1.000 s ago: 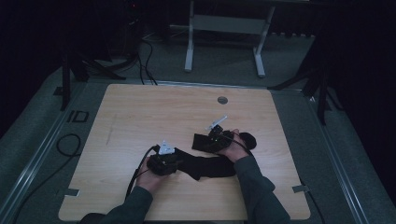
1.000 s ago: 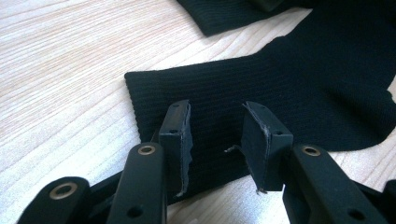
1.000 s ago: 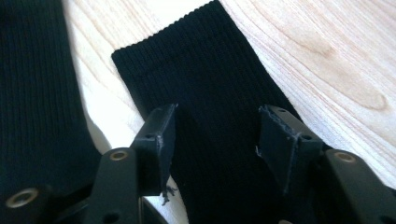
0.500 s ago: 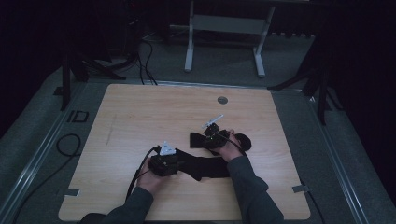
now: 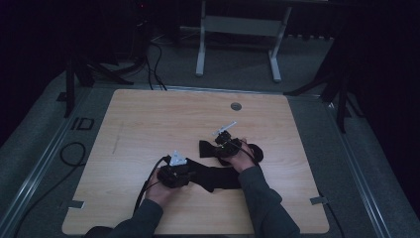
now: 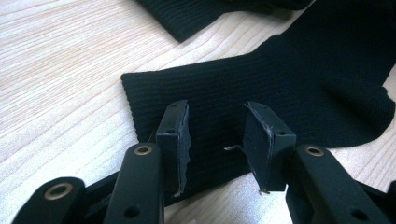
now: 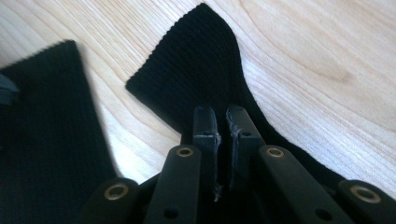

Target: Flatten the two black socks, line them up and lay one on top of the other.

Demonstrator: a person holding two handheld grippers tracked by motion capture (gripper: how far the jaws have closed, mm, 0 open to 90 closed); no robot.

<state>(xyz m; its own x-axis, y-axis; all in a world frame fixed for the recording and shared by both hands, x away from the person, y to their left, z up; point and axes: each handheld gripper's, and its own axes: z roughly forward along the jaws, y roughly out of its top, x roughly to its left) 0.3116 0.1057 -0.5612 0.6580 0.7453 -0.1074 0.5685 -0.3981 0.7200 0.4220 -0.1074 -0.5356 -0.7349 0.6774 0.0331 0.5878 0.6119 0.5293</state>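
Black knit on pale wood: two socks on the tabletop point(image 5: 148, 124), both on the person's side of the cable hole point(image 5: 236, 106). Far sock point(image 7: 196, 60) closest to that hole, near sock point(image 6: 280, 79) beyond it, toward the person's edge.

Right gripper point(image 7: 219, 112): jaws just drawn together, clenched on the far sock, with what looks like a thin pinch of its cloth between the pads. Left gripper point(image 6: 215, 109): jaws apart, astride the ribbed end of the near sock, cloth lying between the pads but not squeezed; released, then.

Risks from here, as a judgement:
- Too little cloth in the right pinch. Could slide out on a lift or a pull, since ribbed knit stretches and thins under tension.
- Only one layer caught. Would leave the sock hanging open or twisted instead of coming along flat.
- Left pads closing on flat cloth. Could push the knit along the wood and bunch it up rather than gather it.
- Socks lying just beside each other. Could drag one along with the other and spoil the layout.
- Trailing cables near the cloth. Could snag a toe or cuff.

Containers: no box, basket, bag or tray anywhere between the cable hole and the person, so nothing stowed in anything; both socks loose on the wood.
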